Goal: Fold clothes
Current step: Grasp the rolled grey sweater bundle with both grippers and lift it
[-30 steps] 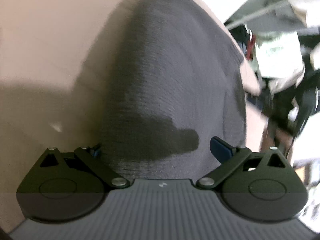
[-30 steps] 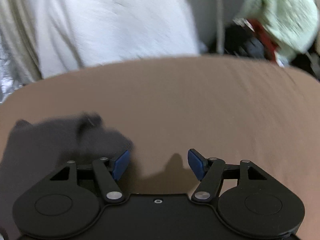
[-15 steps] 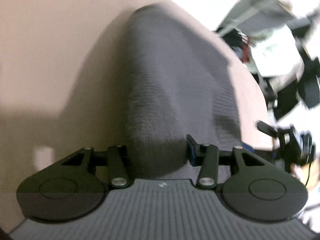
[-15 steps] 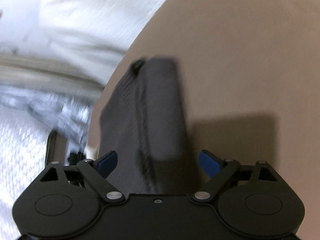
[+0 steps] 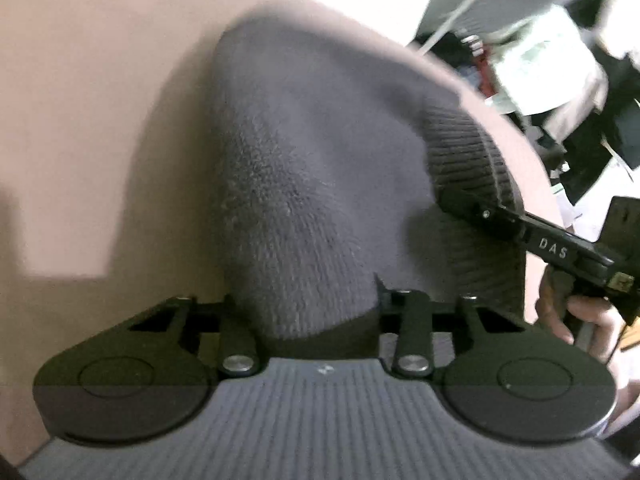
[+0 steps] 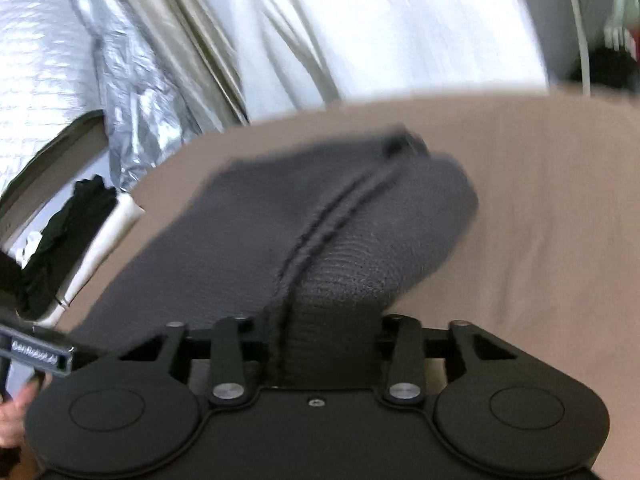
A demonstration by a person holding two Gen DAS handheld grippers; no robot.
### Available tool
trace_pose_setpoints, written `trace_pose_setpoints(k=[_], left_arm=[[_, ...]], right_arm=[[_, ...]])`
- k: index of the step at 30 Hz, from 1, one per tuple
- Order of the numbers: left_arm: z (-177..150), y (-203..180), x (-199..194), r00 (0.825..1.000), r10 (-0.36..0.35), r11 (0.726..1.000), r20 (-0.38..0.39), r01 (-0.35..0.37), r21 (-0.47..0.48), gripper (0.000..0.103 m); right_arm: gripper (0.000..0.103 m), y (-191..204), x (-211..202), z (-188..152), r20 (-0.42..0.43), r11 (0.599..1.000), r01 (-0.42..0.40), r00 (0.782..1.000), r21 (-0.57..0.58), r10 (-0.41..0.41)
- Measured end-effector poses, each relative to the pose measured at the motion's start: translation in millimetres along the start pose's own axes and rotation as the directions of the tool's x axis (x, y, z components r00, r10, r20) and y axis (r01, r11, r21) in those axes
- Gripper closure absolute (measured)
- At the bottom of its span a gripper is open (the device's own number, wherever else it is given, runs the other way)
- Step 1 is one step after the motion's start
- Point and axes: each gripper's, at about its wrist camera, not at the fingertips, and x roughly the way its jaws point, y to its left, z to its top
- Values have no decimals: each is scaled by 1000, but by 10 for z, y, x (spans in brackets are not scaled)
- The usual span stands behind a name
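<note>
I have the left gripper (image 5: 316,312) and right gripper (image 6: 326,344) each pinching a bunch of the grey knit garment (image 5: 320,168); jaws on both just closed onto fabric. Garment lies on the brown table (image 6: 540,200), near edge raised. Two-point hold keeps the edge taut for folding over.

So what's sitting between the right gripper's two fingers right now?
A bunched fold of the dark grey knit garment fills the gap of the right gripper, as the right wrist view shows.

Left gripper (image 5: 316,308) jaws just closed, pinching grey knit garment (image 5: 312,168); right gripper (image 5: 452,196) grips its ribbed edge.
</note>
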Motion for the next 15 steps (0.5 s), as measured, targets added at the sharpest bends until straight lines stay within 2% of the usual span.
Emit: trace_pose_setpoints(k=[2,4,8,11,13,15], left_arm=[[-18,-184,-248,998,-14,997,68,8,80,70],[-27,-318,-420,995,-22,994,97,11,108,71],[-116,-375,-988,985,60,986,164,-85,147,71],[-98,-261,-1446,971,114,981,208,-143,131,71],[-76,-130,-1780,960,151,974,237,-186,131,71],[26,232,-2215,957,169,975,237,-198,104,71]], right_arm=[[65,276,-188,69,52,998,8,999,-69,-5],[65,569,-375,153,105,990,22,994,-141,-7],[66,1075,-622,321,190,979,35,982,-202,4],[66,1409,-635,413,202,972,13,979,-236,36],[66,1637,-528,479,164,955,-13,984,-295,64],[66,1852,-425,526,133,939,-54,986,-339,105]])
